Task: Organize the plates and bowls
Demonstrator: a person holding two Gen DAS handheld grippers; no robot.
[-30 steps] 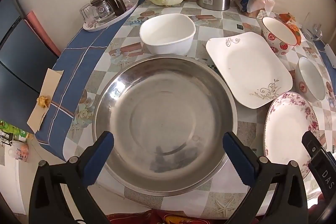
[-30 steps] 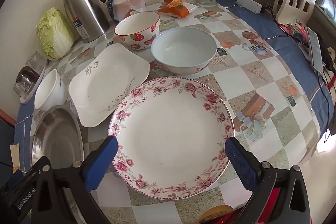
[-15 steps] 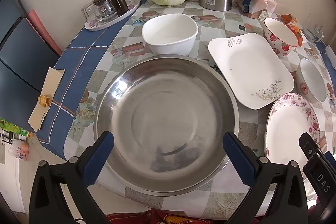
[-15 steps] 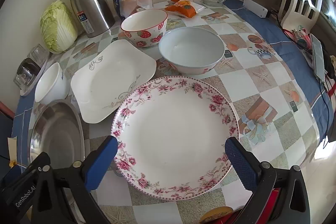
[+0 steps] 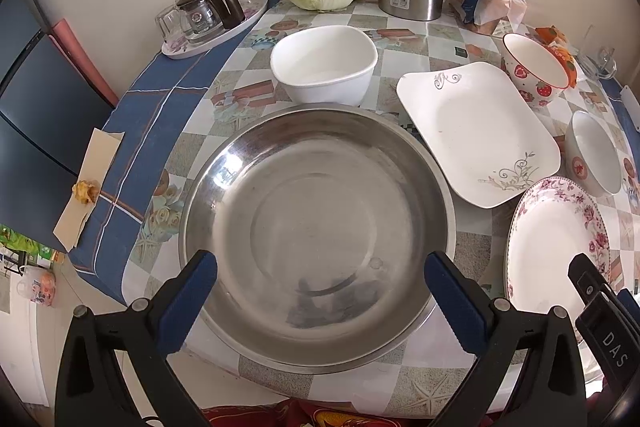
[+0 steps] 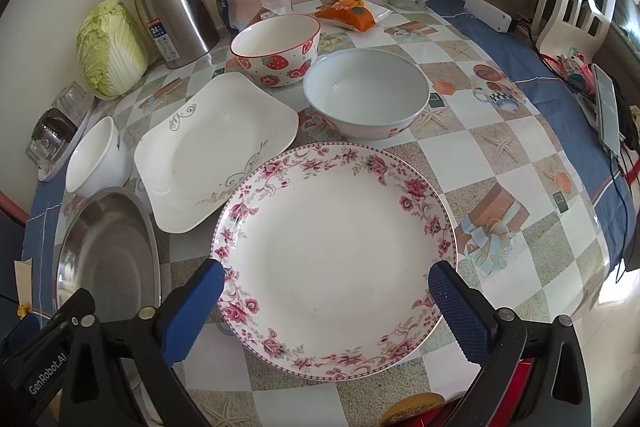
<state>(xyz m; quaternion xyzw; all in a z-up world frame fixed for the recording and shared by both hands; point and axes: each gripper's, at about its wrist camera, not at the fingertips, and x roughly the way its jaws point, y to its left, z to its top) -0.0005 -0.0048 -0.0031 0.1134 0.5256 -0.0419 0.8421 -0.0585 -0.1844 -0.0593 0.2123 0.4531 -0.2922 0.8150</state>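
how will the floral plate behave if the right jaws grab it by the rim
The floral plate looks like glazed ceramic, so probably stiff but slippery and breakable if it slips. It is wide and shallow, so a grip on one edge would likely let it sag or swing. It lies flat on the table, so its low rim may be hard to get under.

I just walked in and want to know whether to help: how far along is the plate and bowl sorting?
Nothing is stacked yet. Left claw and right claw are open and empty, over the steel basin and floral plate. Square plate and three bowls remain separate.
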